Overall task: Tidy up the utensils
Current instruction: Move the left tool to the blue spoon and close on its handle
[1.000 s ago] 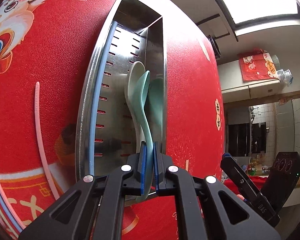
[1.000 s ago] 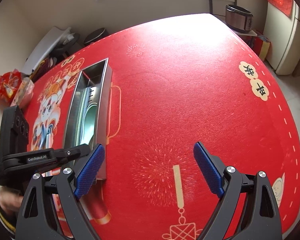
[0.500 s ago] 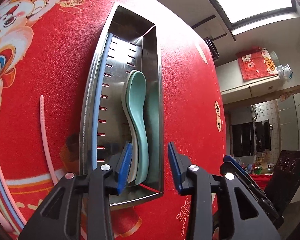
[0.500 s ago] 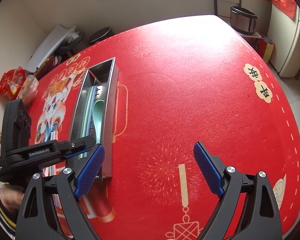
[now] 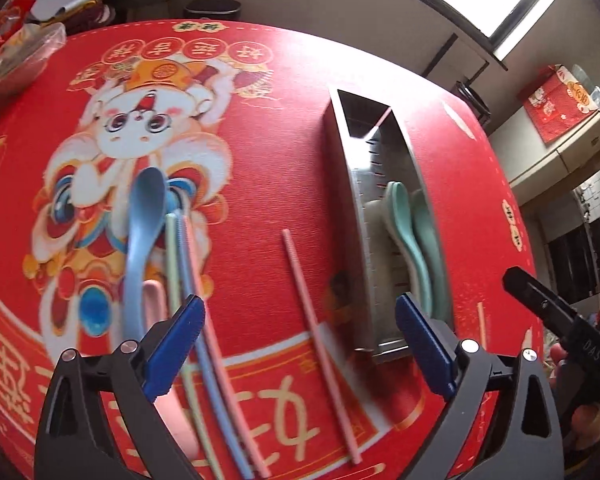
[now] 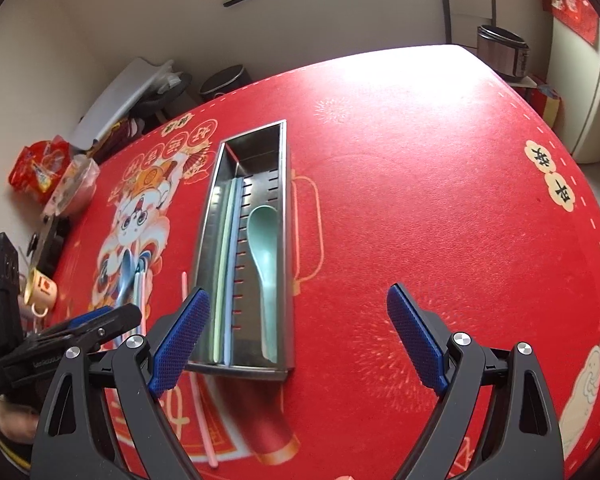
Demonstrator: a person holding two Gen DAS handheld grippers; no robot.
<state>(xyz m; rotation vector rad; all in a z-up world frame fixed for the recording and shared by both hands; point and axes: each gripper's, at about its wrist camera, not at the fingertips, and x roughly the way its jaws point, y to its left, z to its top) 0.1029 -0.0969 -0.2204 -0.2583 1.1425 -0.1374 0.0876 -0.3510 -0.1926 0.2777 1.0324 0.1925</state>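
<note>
your long rectangular stainless steel utensil tray point(image 6: 286, 216) lies on the red printed felt-like tablecloth point(image 6: 440, 220), shiny walls, slotted floor, a divider running lengthwise. right compartment: smooth mint-green plastic spoon point(image 6: 265, 252), bowl toward the far end, handle toward you. the left wrist view shows a cream spoon point(image 5: 380, 216) tucked beside it. left compartment: thin pale green and light blue chopsticks point(image 6: 228, 264) lying along the divider. outside the tray on the cloth: a single pink plastic chopstick point(image 5: 320, 320) just left of the tray wall, then well apart a matte blue plastic spoon point(image 5: 142, 236) over the cartoon lion print, with green, blue and pink sticks point(image 5: 188, 280) in a bunch just beside it and a pink spoon point(image 5: 154, 300) partly under it. your left gripper point(image 5: 296, 340) is opening, jaws spread wide, nothing between the blue ribbed pads point(image 5: 174, 344), hanging over the loose sticks. your right gripper point(image 6: 300, 344) is spread wide too, empty, over the near end of the tray.
</note>
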